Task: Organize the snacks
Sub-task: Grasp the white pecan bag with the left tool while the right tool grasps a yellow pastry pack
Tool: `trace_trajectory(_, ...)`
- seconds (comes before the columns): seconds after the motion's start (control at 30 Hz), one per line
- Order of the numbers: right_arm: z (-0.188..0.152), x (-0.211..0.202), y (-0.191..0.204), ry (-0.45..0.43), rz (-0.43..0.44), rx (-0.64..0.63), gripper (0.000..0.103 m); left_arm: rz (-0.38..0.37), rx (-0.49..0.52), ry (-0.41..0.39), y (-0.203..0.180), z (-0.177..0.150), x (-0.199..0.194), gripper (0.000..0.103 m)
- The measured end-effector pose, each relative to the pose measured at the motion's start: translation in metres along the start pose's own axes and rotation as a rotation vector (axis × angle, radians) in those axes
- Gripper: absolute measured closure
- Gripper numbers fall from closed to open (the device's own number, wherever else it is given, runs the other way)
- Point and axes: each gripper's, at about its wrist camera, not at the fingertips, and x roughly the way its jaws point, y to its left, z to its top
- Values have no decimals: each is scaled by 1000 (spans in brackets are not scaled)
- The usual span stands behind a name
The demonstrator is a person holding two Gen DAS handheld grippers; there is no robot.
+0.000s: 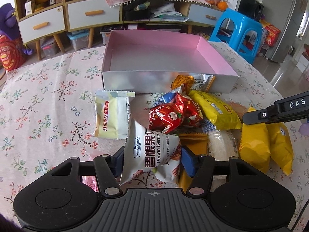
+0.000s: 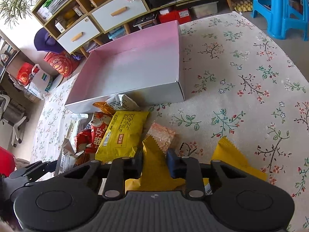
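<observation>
My left gripper (image 1: 152,159) has the white pecan kernel packet (image 1: 152,152) between its fingers, the blue pads pressing both sides of the pouch, so I read that as a pinch on a puffy bag. My right gripper (image 2: 154,164) is closed on an orange-yellow snack packet (image 2: 152,166), gripping it by the near part while its serrated far edge sticks up past the fingers.

The pink-lined box (image 1: 154,58) sits open and bare at the far side of the floral tablecloth (image 1: 48,96), and the snack heap lies right against its near wall.

Here is where it could slip. The pecan packet is air-filled and slick; I hold it around the middle, so if I squeeze lightly it may squirt out sideways on the lift, and it leans over a pale yellow packet (image 1: 111,116) on the left, which may get dragged along. The crumpled red foil packet (image 1: 173,116) touches its far corner and could tumble off the heap.

On the right side, a second orange-yellow packet (image 2: 237,160) lies just beside the one I grip; I cannot tell whether they overlap, and if they do, it could ride up and drop. The yellow biscuit packet (image 2: 121,133) sits just left of my fingers and could get nudged.

Both grippers are close together over the same heap, so lifting toward the box at once risks them knocking.
</observation>
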Motion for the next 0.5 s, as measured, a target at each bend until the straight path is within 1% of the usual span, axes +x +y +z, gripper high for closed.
trace_trajectory(0.07, -1, 1, -1, 11, -1, 8, 72, 2, 1, 0, 0, 0, -1, 46)
trace_trajectory(0.17, -4, 4, -1, 34, -3, 17, 64, 4, 2, 1, 0, 1, -1, 46)
trace_trajectory(0.27, -6, 8, 0, 51, 1, 17, 63, 9, 4, 0, -1, 0, -2, 46)
trace_trajectory(0.3, -6, 9, 1, 54, 2, 10, 64, 11, 5, -2, -1, 0, -2, 47)
trace_trajectory(0.33, -6, 9, 3, 55, -1, 2, 70, 15, 5, -4, -2, 0, -3, 47)
trace_trajectory(0.37, -7, 8, 4, 50, 0, -5, 79, 18, 5, -7, -2, 0, -4, 47)
trace_trajectory(0.4, -7, 8, 5, 46, 6, -10, 84, 21, 4, -10, -2, 1, -5, 47)
trace_trajectory(0.43, -7, 6, 6, 41, 15, -12, 93, 22, 2, -16, -2, 1, -6, 48)
trace_trajectory(0.47, -7, 4, 7, 32, 16, -14, 97, 23, 0, -20, -3, 2, -8, 48)
trace_trajectory(0.5, -7, 2, 8, 25, 19, -17, 98, 23, -2, -26, -3, 2, -10, 48)
